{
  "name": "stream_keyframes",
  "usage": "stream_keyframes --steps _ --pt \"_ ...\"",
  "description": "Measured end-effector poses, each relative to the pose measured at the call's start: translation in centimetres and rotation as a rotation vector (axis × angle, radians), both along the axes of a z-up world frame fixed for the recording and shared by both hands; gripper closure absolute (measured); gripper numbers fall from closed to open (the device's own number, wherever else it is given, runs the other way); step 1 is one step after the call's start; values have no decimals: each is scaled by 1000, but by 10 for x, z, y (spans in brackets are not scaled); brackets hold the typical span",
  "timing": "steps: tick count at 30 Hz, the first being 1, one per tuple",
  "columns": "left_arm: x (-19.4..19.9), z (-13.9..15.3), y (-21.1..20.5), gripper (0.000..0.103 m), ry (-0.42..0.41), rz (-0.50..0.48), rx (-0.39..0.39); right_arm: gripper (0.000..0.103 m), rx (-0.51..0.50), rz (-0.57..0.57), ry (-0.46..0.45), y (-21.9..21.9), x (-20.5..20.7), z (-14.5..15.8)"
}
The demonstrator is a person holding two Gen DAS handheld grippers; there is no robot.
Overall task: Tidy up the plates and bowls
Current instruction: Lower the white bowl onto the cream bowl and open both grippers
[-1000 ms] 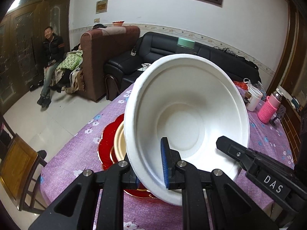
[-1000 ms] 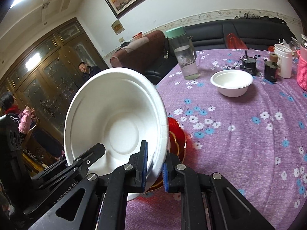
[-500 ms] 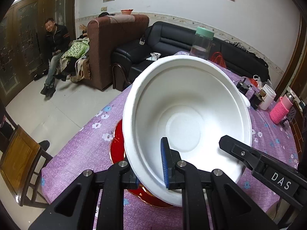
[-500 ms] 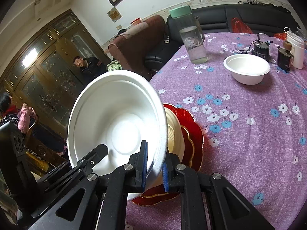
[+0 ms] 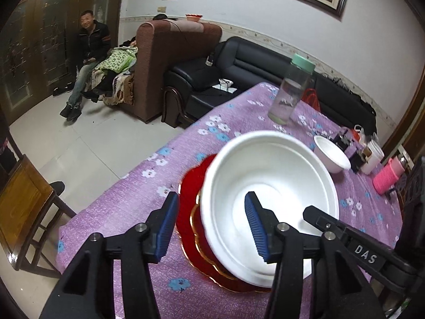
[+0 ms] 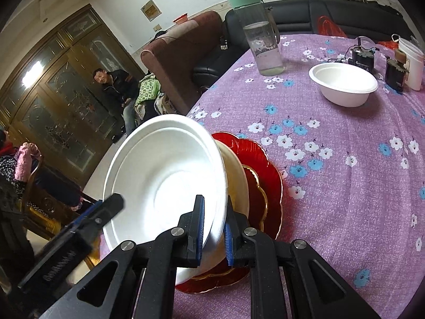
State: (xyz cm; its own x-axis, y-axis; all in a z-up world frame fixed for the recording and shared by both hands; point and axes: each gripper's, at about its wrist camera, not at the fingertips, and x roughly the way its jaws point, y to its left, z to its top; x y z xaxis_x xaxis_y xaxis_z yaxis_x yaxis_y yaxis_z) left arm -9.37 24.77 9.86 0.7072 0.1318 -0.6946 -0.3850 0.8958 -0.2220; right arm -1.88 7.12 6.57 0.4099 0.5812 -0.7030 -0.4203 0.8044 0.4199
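White bowl (image 5: 268,199) is set tilted on the stacked red plates (image 5: 191,212) near the table edge (image 5: 87,228); its rim is pinched by the clamped right gripper (image 6: 213,232); left gripper (image 5: 209,226) jaws are opening, rim between them but untouched; second bowl (image 6: 344,82) is well apart. Risk, as judged: if released while tilted, the bowl could slide off the stack.

Bare purple flowered tablecloth (image 6: 345,186) lies open between the stacked red scalloped plates (image 6: 268,186) near the table's edge and a small white paper bowl (image 6: 344,83) well beyond them. A clear water bottle with a green lid (image 6: 261,34) stands at the far edge; black gadgets (image 6: 362,58), a white cup (image 6: 411,63) and a pink flask (image 5: 386,176) crowd the far corner. A wooden chair (image 5: 24,207) stands beside the near edge.
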Motion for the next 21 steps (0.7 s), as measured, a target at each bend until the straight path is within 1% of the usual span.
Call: stream_keyframes --steps 4,6,8,9,10,13,16,21 --pt "-5 4 3 45 -14 18 9 88 -25 -19 -33 3 -2 1" --pt "-7 6 3 43 -25 29 24 85 -25 -29 -42 3 -2 0" --pt "-10 10 1 40 -37 35 47 77 -9 -34 -42 1 -1 0" --pt "-12 12 -1 37 -45 39 62 70 -3 -33 -45 1 -2 1" --pt "-14 14 -3 35 -53 44 78 65 3 -34 -51 0 -2 1" --pt "-17 19 -8 33 -70 52 120 62 17 -38 -74 -4 -5 7" --pt "-20 24 -17 32 -83 56 172 57 34 -42 -94 -9 -10 12" --pt "-24 31 -32 31 -98 49 228 51 56 -43 -127 -18 -17 23"
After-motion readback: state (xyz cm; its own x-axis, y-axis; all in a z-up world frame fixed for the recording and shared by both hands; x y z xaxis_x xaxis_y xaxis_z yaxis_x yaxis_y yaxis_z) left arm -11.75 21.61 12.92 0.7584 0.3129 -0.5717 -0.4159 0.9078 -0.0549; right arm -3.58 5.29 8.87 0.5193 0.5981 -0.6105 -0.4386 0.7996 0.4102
